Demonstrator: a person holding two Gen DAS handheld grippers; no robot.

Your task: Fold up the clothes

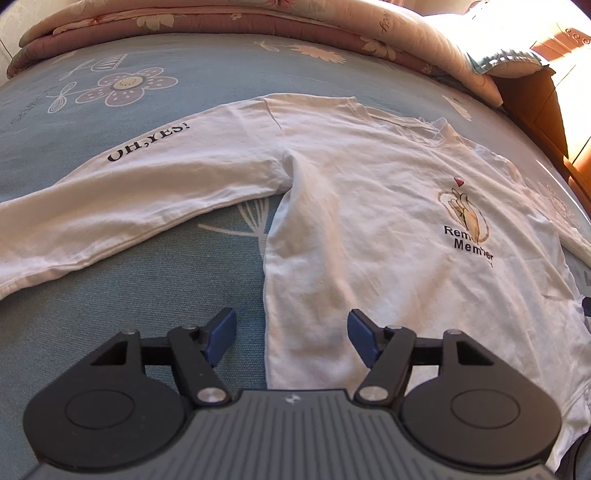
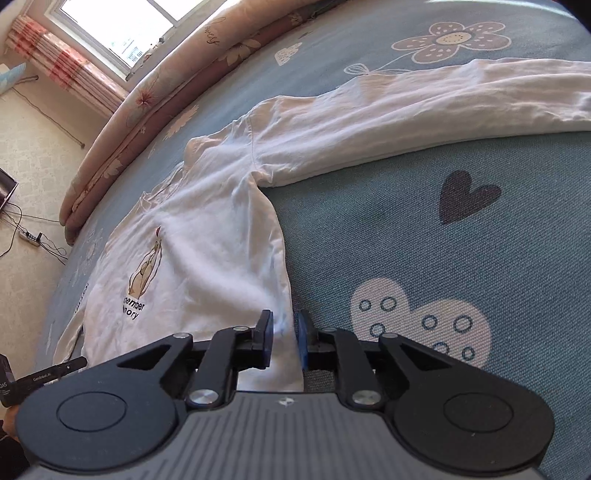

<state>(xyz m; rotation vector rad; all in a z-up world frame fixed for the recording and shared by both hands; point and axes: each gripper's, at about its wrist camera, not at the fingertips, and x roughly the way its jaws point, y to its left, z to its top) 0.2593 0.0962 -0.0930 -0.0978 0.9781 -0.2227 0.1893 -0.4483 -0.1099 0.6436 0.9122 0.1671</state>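
Note:
A white long-sleeved shirt (image 1: 369, 221) lies face up on the bed, with a hand print and "Remember" lettering on its chest. One sleeve (image 1: 147, 192), printed "OH,YES!", stretches out to the left. My left gripper (image 1: 291, 332) is open, low over the shirt's lower side edge, with nothing between its blue pads. In the right wrist view the shirt (image 2: 207, 240) runs away to the upper left and its other sleeve (image 2: 443, 99) reaches right. My right gripper (image 2: 283, 336) has its fingers closed narrowly on the shirt's side edge near the hem.
The blue flower-print bed sheet (image 1: 147, 314) (image 2: 406, 221) surrounds the shirt. A folded pink quilt (image 1: 258, 18) (image 2: 147, 92) lines the far edge. Wooden furniture (image 1: 546, 92) stands at the right. The floor left of the bed holds a power strip (image 2: 29, 236) and cables, below a window (image 2: 122, 26).

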